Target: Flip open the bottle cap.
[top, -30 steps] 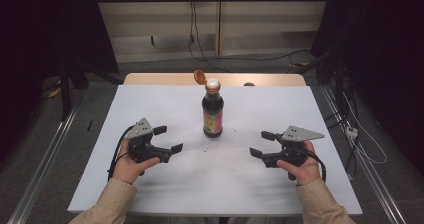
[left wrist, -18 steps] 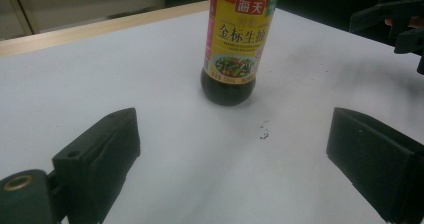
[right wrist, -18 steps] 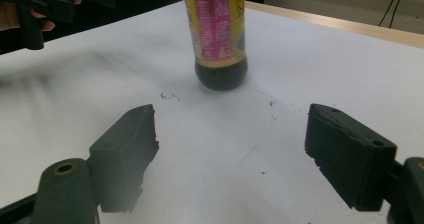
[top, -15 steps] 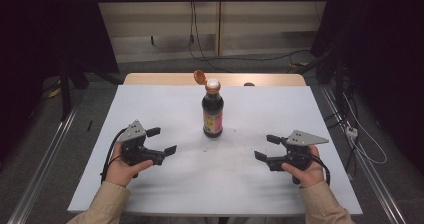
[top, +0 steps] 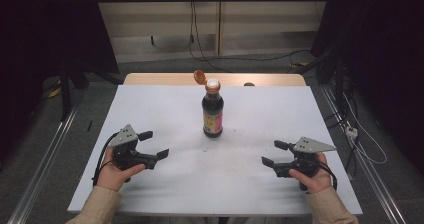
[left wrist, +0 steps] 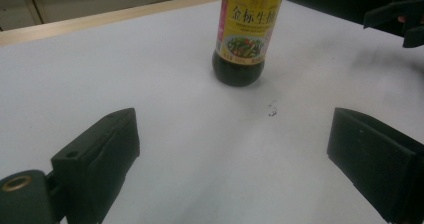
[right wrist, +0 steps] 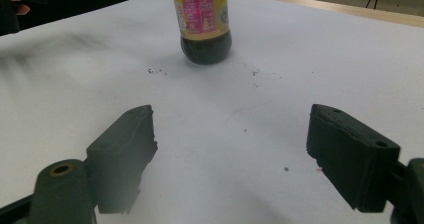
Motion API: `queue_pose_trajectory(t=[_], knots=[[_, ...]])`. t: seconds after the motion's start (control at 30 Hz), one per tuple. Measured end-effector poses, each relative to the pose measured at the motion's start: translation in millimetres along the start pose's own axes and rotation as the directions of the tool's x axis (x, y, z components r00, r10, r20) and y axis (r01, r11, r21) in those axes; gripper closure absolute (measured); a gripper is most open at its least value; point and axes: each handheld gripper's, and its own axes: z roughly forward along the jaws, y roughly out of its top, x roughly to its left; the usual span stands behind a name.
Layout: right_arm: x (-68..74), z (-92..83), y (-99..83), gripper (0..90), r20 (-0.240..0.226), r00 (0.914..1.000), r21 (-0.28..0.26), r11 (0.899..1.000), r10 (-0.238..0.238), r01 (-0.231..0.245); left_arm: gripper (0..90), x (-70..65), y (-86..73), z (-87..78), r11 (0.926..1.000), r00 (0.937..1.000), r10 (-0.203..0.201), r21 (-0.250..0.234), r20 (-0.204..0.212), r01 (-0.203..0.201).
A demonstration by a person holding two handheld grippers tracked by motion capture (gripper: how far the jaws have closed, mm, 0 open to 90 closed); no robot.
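Item: sauce bottle, upright at mid-table, its orange flip cap already open (dark liquid inside). Nothing further looks started. Your left gripper and right gripper rest near the table's front edge, jaws spread wide and empty, the bottle well apart between them.

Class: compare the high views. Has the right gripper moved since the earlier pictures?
Yes. The right gripper has drawn away from the bottle, outward toward the table's right edge and nearer the person.
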Motion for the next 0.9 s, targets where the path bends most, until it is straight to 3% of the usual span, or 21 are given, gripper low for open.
queue_pose_trajectory(t=[0.33,0.6,0.77,0.9], knots=[[-0.2,-10.8,-8.7,18.6,0.015,0.9998,-0.021,1.0,0.015,-0.014,6.0,-0.6,-6.6,-6.9,1.0,0.9999,-0.001,0.007,-0.014,0.001],[0.3,-8.7,-9.9,17.7,0.023,0.9997,-0.012,1.0,0.007,-0.007,6.0,-2.9,-10.2,-4.9,0.9999,0.9999,-0.014,0.01,-0.008,0.014],[1.2,-8.6,-9.9,17.3,0.022,0.9997,-0.011,1.0,-0.003,0.003,5.3,-4.5,-10.9,-7.1,1.0,1.0,-0.001,0.008,-0.01,0.001],[0.2,-8.6,-10.0,17.2,0.025,0.9997,-0.013,1.0,0.001,-0.001,5.2,-3.3,-10.9,-8.8,0.9998,0.9998,-0.018,-0.002,-0.013,0.018]])
